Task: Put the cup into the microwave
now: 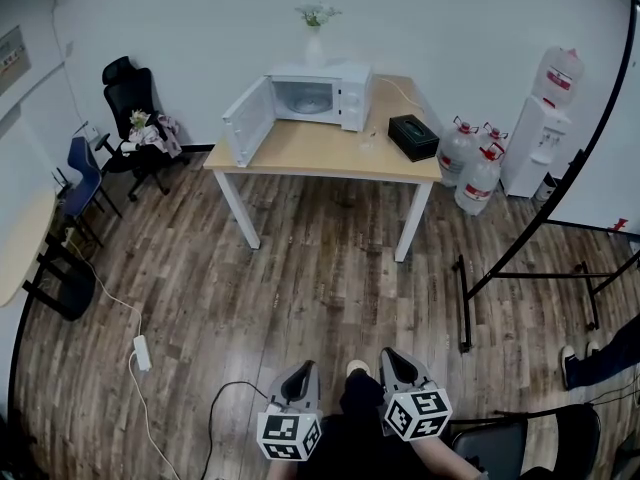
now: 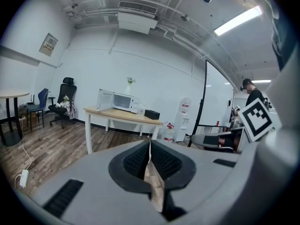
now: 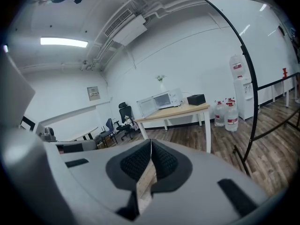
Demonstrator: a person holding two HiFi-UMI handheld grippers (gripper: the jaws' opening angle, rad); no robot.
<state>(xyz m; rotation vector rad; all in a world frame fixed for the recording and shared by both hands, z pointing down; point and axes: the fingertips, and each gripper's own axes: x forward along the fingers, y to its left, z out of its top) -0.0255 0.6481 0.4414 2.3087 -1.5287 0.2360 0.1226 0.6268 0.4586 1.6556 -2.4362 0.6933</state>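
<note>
The white microwave (image 1: pixel 318 96) stands at the back of a wooden table (image 1: pixel 320 153) across the room, with its door (image 1: pixel 247 120) swung open to the left. A small clear thing (image 1: pixel 367 144) in front of the microwave may be the cup; it is too small to tell. My left gripper (image 1: pixel 301 371) and right gripper (image 1: pixel 393 358) are low in the head view, far from the table, both shut and empty. The left gripper view shows its jaws (image 2: pixel 150 150) closed, with the microwave (image 2: pixel 117 100) far ahead. In the right gripper view the jaws (image 3: pixel 151 150) are closed too, and the microwave (image 3: pixel 162 99) is distant.
A black box (image 1: pixel 413 136) lies on the table's right end and a vase (image 1: pixel 315 30) tops the microwave. Water bottles (image 1: pixel 470 163) and a dispenser (image 1: pixel 545 118) stand to the right. A black rack frame (image 1: pixel 530 268), office chairs (image 1: pixel 135 118) and a power strip (image 1: pixel 142 352) are on the wooden floor.
</note>
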